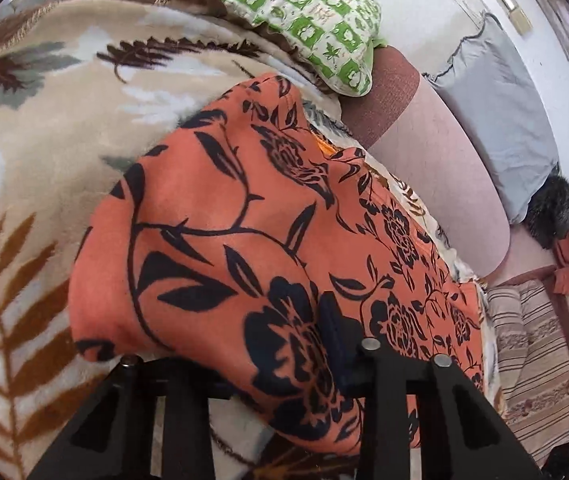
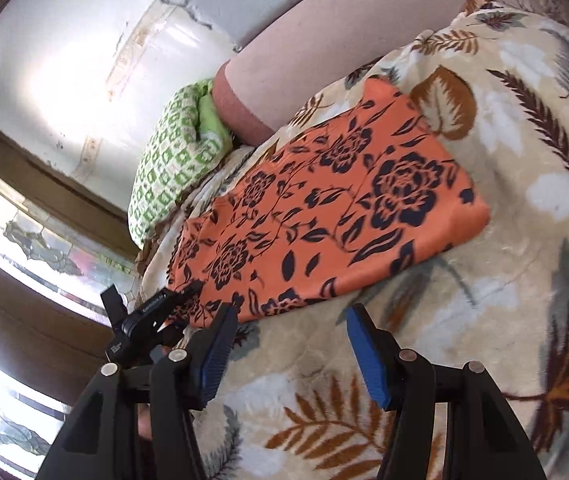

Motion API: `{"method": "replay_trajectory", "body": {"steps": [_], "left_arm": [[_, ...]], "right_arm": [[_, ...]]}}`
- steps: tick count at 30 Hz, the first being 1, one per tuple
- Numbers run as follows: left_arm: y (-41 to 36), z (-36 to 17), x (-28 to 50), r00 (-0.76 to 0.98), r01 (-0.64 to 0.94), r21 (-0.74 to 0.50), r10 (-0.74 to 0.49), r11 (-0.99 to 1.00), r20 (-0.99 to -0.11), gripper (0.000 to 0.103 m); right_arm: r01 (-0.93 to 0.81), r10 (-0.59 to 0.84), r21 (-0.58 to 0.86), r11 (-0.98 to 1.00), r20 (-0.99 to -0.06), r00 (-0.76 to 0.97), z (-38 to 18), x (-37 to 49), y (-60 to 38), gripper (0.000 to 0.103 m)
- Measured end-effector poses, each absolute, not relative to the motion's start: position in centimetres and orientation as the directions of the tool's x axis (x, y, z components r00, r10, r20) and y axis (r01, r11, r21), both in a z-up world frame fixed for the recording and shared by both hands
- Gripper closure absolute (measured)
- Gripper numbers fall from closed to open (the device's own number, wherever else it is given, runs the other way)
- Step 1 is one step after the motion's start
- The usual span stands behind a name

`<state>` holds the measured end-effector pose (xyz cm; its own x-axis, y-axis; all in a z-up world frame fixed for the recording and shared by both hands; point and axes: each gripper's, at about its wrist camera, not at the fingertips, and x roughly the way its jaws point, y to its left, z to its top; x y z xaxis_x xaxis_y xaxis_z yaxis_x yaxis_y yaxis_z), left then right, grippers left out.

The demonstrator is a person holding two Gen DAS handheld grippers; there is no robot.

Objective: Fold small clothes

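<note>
An orange garment with a black flower print (image 1: 244, 220) lies folded on a leaf-patterned blanket (image 1: 44, 120). In the left wrist view its near corner drapes over my left gripper (image 1: 284, 360) and hides the fingertips; the cloth runs between the fingers, which hold it. In the right wrist view the garment (image 2: 324, 200) lies flat as a long rectangle. My right gripper (image 2: 292, 320) is open and empty, its blue pads (image 2: 364, 344) just short of the garment's near edge. The left gripper (image 2: 172, 300) shows at the garment's left corner.
A green and white patterned pillow (image 1: 304, 20) lies at the head of the bed, also in the right wrist view (image 2: 172, 152). A pink bolster (image 1: 444, 168) and a grey pillow (image 1: 492, 120) lie along the wall. A window (image 2: 24, 240) is at left.
</note>
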<state>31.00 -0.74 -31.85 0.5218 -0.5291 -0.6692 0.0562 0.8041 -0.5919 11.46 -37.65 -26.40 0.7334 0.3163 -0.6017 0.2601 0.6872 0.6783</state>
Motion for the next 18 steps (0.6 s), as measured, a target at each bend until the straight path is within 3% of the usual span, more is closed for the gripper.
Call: {"method": "replay_trajectory", "body": {"steps": [1, 3, 6, 7, 8, 11, 18], "left_arm": [[-0.6, -32.0, 31.1, 0.519, 0.055, -0.61, -0.545, 0.79, -0.659, 0.068], [-0.5, -32.1, 31.4, 0.506, 0.068, -0.643, -0.582, 0.762, -0.636, 0.051], [-0.3, -32.3, 31.5, 0.519, 0.045, -0.689, -0.606, 0.724, -0.603, 0.049], [-0.5, -32.2, 31.4, 0.523, 0.038, -0.673, -0.589, 0.739, -0.617, 0.051], [-0.8, -32.0, 31.4, 0.527, 0.033, -0.642, -0.559, 0.766, -0.64, 0.065], [-1.1, -31.2, 31.6, 0.53, 0.03, -0.607, -0.527, 0.794, -0.664, 0.084], [-3.3, -25.9, 31.0, 0.555, 0.151, -0.513, -0.502, 0.845, -0.663, 0.088]], "right_arm": [[0.259, 0.316, 0.681, 0.685, -0.598, 0.736, -26.4, 11.3, -37.9, 0.042], [0.258, 0.303, 0.671, 0.695, -0.6, 0.741, -26.2, 11.0, -38.4, 0.042], [0.255, 0.294, 0.663, 0.704, -0.599, 0.745, -26.1, 10.4, -39.1, 0.042], [0.256, 0.297, 0.668, 0.698, -0.596, 0.746, -26.1, 10.2, -39.4, 0.042], [0.259, 0.298, 0.674, 0.691, -0.593, 0.748, -26.2, 10.0, -39.7, 0.042], [0.262, 0.292, 0.686, 0.679, -0.58, 0.761, -26.1, 9.3, -40.6, 0.042], [0.253, 0.293, 0.723, 0.643, -0.537, 0.791, -26.2, 8.2, -42.3, 0.042]]}}
